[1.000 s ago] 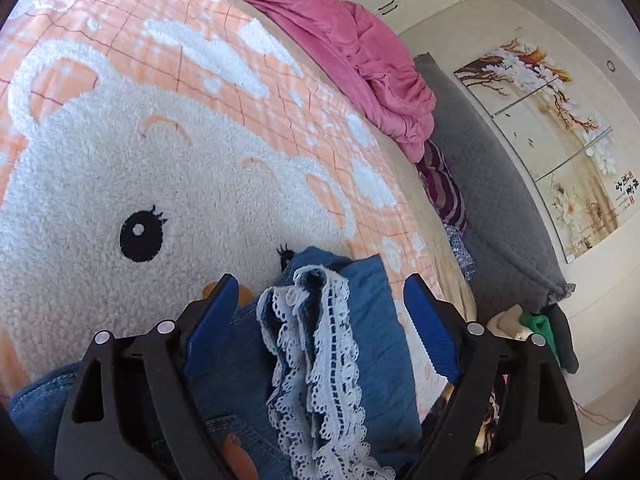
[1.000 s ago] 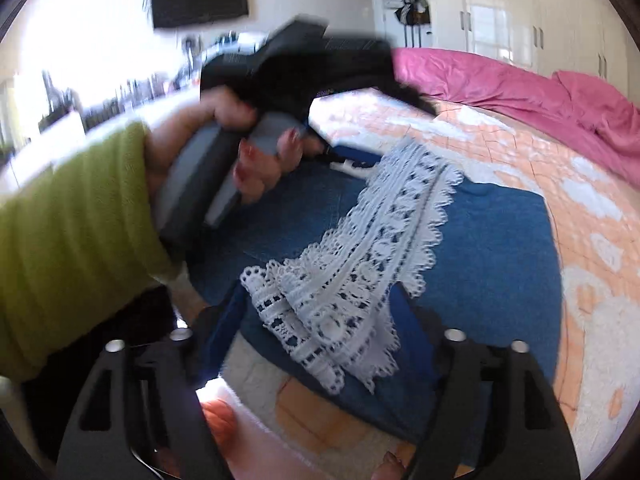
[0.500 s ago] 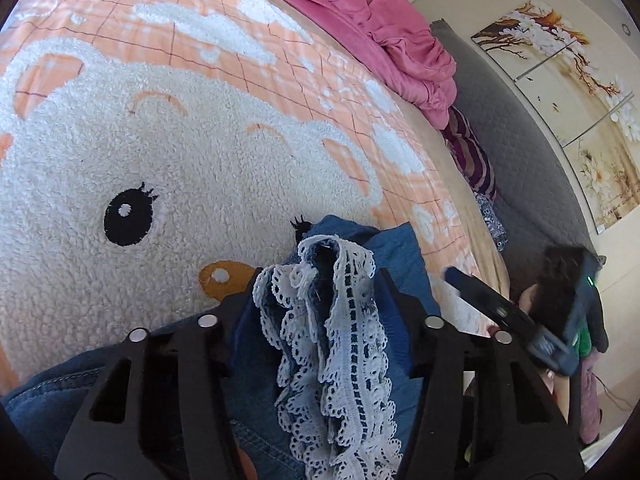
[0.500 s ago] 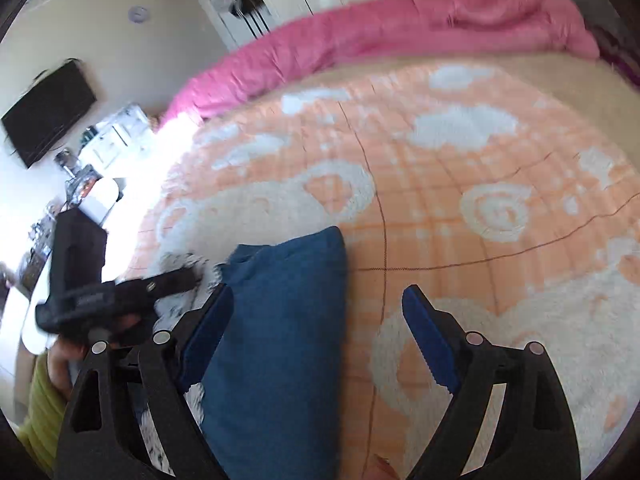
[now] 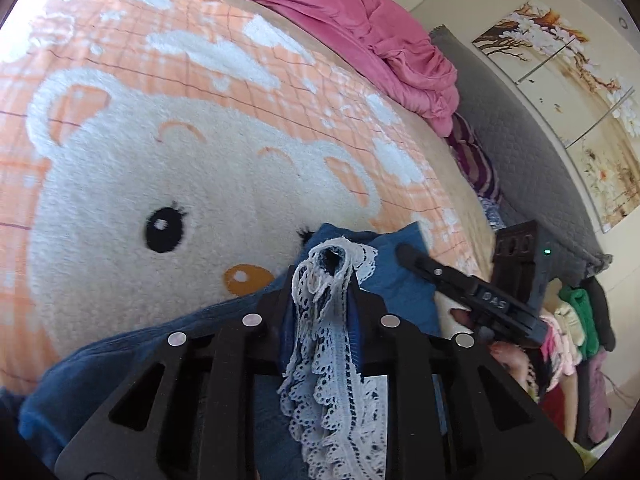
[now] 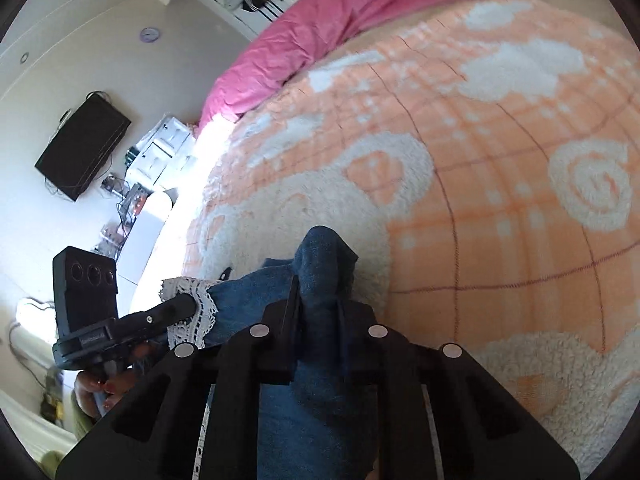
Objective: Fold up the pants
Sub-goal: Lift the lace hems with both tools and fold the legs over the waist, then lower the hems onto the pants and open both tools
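Observation:
Blue denim pants (image 5: 394, 284) with a white lace hem (image 5: 332, 344) lie on a bed blanket. My left gripper (image 5: 322, 276) is shut on the lace hem end of one leg, the lace bunched between its jaws. My right gripper (image 6: 318, 292) is shut on a plain denim corner (image 6: 324, 256) of the pants. The lace hem also shows in the right wrist view (image 6: 192, 308), with the left gripper's finger (image 6: 160, 314) on it. The right gripper's finger (image 5: 424, 266) shows in the left wrist view, at the right of the denim.
The pants rest on an orange and white bear-pattern blanket (image 5: 180, 152). A pink duvet (image 5: 360, 32) lies bunched at the far side. A grey headboard (image 5: 520, 152) and a clothes pile (image 5: 572, 320) are to the right. A wall TV (image 6: 82, 144) is to the left.
Both grippers were open a second ago and have closed on the pants: the left on the lace hem, the right on the denim corner. The right gripper swung round over the blanket first.

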{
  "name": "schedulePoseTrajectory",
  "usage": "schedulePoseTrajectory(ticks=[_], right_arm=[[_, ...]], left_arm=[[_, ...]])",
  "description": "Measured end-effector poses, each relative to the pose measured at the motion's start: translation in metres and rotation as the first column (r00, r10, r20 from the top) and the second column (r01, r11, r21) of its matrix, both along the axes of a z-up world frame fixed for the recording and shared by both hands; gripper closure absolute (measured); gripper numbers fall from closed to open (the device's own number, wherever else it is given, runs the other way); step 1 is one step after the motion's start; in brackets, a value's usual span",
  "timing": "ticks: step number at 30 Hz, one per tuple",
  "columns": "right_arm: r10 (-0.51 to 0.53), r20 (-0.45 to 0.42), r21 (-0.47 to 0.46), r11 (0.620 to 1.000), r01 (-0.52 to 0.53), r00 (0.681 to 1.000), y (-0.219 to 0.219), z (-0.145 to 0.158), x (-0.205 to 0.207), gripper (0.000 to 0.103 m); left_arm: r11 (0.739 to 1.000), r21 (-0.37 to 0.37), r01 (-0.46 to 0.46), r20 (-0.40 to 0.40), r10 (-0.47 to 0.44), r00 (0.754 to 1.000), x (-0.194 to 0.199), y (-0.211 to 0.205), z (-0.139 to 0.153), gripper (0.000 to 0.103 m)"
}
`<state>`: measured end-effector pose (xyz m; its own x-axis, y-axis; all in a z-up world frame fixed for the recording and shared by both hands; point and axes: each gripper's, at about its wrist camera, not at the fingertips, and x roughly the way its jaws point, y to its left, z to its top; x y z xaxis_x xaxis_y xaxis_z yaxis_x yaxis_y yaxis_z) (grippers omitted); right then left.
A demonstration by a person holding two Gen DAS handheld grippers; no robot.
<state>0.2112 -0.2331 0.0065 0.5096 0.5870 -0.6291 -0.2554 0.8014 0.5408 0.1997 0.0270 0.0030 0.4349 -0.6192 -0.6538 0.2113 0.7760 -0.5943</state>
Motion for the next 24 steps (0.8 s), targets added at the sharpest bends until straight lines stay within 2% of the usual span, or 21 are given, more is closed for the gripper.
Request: schedulePoseTrajectory(ticks=[4,6,8,10,12,13,15,17,19,21,24], right_arm=[[-0.009,0.039,-0.239,0.971,0.018,0.999,0.024,-0.01,0.002,0.086],[-0.016,0.057,-0.338,0.941,0.034,0.998,0.028,-0.016,0.0,0.075],[-0.011,0.075,-0.371,0.928,0.038,0.997,0.029,-0.018,-0.002,0.066],[-0.01,0.086,-0.371,0.928,0.041,0.996,0.027,-0.019,-0.005,0.063],[-0.009,0.102,-0.377,0.925,0.047,0.995,0.024,-0.017,-0.011,0.046],[-0.006,0.115,-0.376,0.925,0.049,0.993,0.022,-0.015,-0.015,0.043],[-0.005,0.137,-0.375,0.925,0.056,0.99,0.017,-0.01,-0.024,0.042],[-0.014,0.141,-0.358,0.931,0.064,0.99,0.01,-0.008,-0.029,0.042],[-0.032,0.131,-0.316,0.946,0.072,0.991,0.003,-0.005,-0.032,0.042],[-0.043,0.128,-0.264,0.961,0.076,0.991,-0.004,-0.002,-0.034,0.042],[-0.055,0.134,-0.218,0.972,0.084,0.989,-0.01,0.005,-0.04,0.042]], left_arm=[[0.996,0.082,-0.016,-0.02,0.018,1.0,0.004,-0.007,-0.016,0.086],[0.994,0.105,-0.023,-0.023,0.025,0.999,0.005,-0.009,-0.021,0.082],[0.993,0.119,-0.022,-0.012,0.024,1.0,0.003,-0.01,-0.018,0.08],[0.992,0.125,-0.034,-0.005,0.035,0.999,0.001,-0.007,-0.014,0.073],[0.989,0.141,-0.053,0.001,0.053,0.999,-0.001,-0.004,-0.01,0.068],[0.987,0.148,-0.065,0.002,0.066,0.998,-0.003,-0.003,-0.009,0.065],[0.981,0.169,-0.096,0.018,0.094,0.995,-0.009,0.001,-0.002,0.064],[0.973,0.193,-0.128,0.056,0.119,0.991,-0.017,0.004,0.007,0.058],[0.968,0.184,-0.171,0.085,0.157,0.984,-0.032,0.011,0.014,0.052],[0.96,0.187,-0.207,0.099,0.191,0.977,-0.043,0.014,0.018,0.052],[0.951,0.216,-0.221,0.148,0.192,0.97,-0.062,0.008,0.029,0.047]])
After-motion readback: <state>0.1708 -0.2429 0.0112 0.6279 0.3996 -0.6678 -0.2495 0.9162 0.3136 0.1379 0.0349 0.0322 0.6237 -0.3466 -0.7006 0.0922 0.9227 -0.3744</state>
